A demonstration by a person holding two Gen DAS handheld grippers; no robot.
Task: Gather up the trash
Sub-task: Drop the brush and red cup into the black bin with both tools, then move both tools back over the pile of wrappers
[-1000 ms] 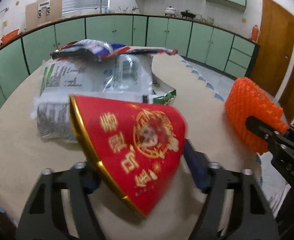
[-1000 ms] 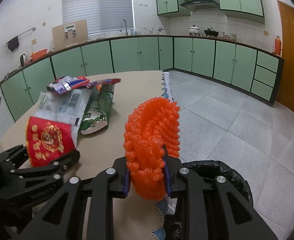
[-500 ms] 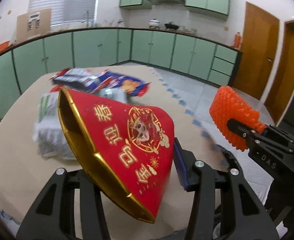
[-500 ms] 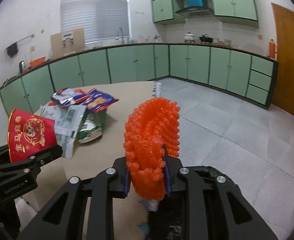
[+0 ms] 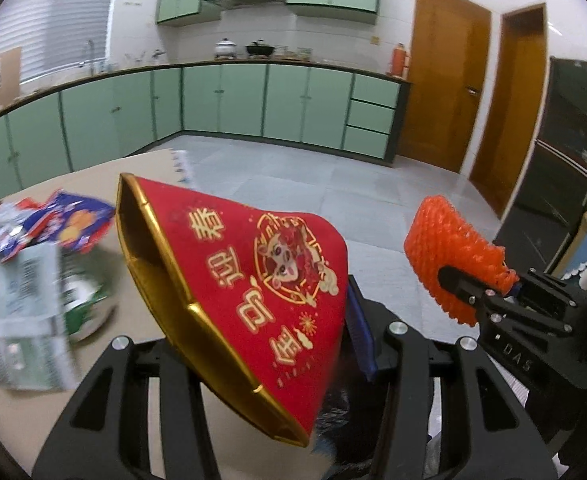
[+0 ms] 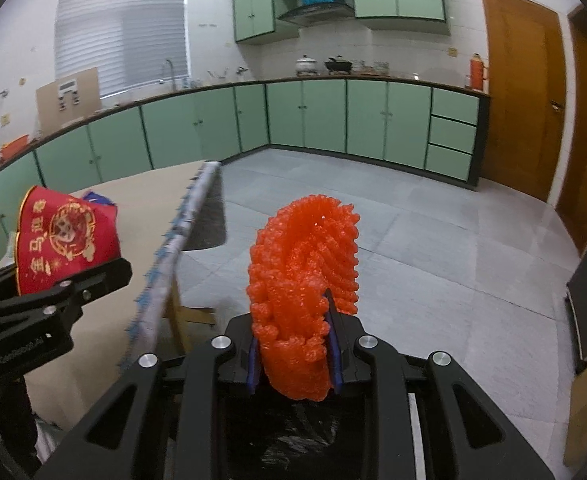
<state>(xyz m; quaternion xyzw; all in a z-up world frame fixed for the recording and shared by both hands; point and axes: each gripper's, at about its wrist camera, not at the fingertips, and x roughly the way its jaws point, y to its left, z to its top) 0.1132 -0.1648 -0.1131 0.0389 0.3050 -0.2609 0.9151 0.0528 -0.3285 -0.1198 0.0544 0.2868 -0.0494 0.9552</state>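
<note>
While clamped in the right gripper (image 6: 293,360), orange foam net (image 6: 305,272) squashes — light, springy; left gripper (image 5: 261,344) pinching stiff red paper pouch (image 5: 249,280) — grip mid-body.

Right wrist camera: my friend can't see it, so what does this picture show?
The right gripper has its jaws shut on an orange foam net, held above a black trash bag. To the left, the left gripper holds a red and gold paper pouch beside the table edge, with green kitchen cabinets behind.
</note>
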